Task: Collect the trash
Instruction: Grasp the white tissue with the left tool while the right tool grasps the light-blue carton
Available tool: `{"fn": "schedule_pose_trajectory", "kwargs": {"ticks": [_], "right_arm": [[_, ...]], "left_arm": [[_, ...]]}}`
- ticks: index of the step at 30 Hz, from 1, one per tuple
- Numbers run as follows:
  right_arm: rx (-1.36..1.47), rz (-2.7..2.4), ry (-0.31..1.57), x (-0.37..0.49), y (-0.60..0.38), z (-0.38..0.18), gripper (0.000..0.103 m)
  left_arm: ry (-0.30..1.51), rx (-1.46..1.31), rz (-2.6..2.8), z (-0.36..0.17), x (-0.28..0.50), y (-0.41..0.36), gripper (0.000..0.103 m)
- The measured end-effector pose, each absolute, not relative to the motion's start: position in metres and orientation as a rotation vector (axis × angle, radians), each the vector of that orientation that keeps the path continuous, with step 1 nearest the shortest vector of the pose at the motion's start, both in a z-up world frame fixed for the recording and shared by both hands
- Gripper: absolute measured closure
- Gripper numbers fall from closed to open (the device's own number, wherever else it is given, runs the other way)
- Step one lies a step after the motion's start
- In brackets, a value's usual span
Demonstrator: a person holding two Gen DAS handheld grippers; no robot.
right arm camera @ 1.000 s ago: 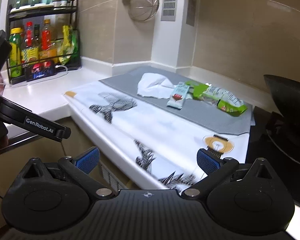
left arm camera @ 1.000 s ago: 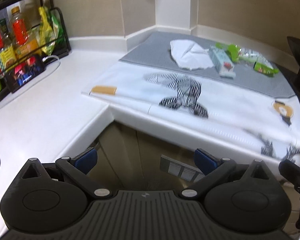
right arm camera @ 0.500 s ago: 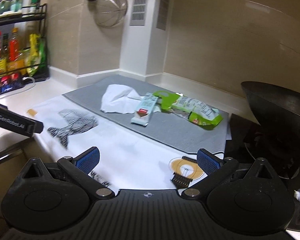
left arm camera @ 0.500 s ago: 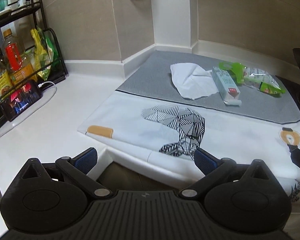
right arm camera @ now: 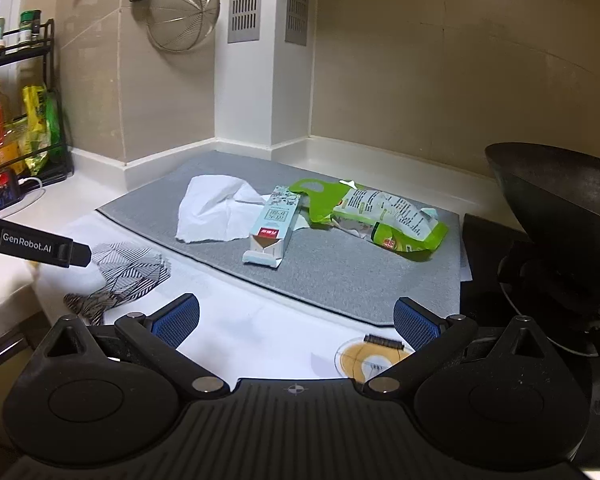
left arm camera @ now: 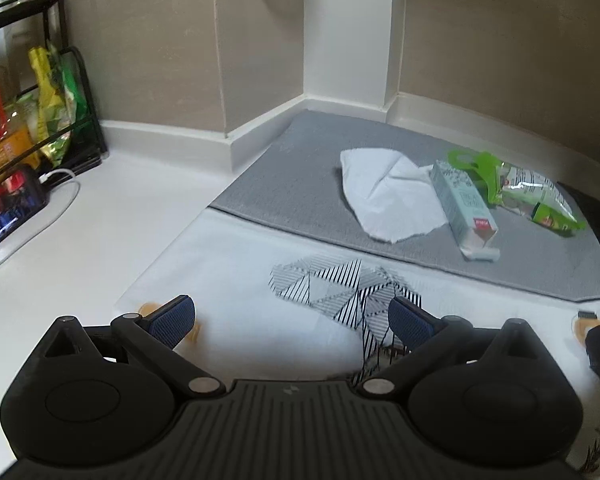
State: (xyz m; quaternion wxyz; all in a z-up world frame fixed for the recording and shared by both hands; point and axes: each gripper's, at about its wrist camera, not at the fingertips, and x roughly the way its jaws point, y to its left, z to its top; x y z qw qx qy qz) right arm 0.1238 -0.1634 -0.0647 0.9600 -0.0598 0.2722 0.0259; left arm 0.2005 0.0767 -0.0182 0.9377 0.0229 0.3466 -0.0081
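Trash lies in a loose row on a grey mat at the back corner of the white bench, beyond both tools. Nearest the cameras, the left tool hovers over a white plastic bag printed with black striped triangles, its blue-padded fingers spread wide, holding and touching nothing. The right tool is spread just as wide and empty, above the same bag where an orange bulb print shows beside the mat's near edge. On the mat, a slim pale-blue cardboard carton lies flat with its long axis running from near to far; its torn-open end with flaps points toward the tools and the closed end points toward the wall. A crumpled white paper tissue lies just left of the carton, touching it and creased into soft folds. To the carton's right a glossy green and silver snack bag lies flattened, its long axis running left to right, with a green handle loop at its left end near the carton's far end. A dark wok sits to the right of the mat, and a wire rack of bottles stands at far left.
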Motion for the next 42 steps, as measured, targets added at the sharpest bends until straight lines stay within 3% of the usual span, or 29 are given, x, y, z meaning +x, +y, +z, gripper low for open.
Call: {"fn": "schedule_pose_trajectory", "kwargs": {"ticks": [19,32,33,34,37,38,39,42], "right_arm": [[-0.059,0.000,0.640,0.258,-0.134,-0.097,0.000],[-0.031,-0.082,0.713,0.330,-0.127,-0.117,0.001],[-0.026,-0.074,0.713,0.329,-0.128,-0.118,0.009],[-0.017,-0.064,0.713,0.328,-0.129,-0.119,0.025],[0.027,-0.066,0.702,0.324,-0.136,-0.120,0.058],[0.042,-0.061,0.700,0.322,-0.138,-0.119,0.061],[0.057,-0.054,0.701,0.321,-0.139,-0.119,0.061],[0.074,-0.027,0.701,0.312,-0.141,-0.116,0.061]], "left_arm": [[0.785,-0.064,-0.218,-0.045,0.376,0.056,0.000],[0.855,-0.071,-0.256,-0.062,0.425,0.028,0.001],[0.851,-0.058,-0.240,-0.061,0.424,0.025,0.009],[0.844,-0.045,-0.225,-0.060,0.422,0.023,0.018],[0.841,-0.023,-0.211,-0.061,0.417,0.018,0.056],[0.843,-0.009,-0.209,-0.060,0.416,0.017,0.085],[0.854,-0.008,-0.214,-0.059,0.416,0.019,0.102],[0.858,-0.038,-0.219,-0.054,0.407,0.023,0.102]]}}
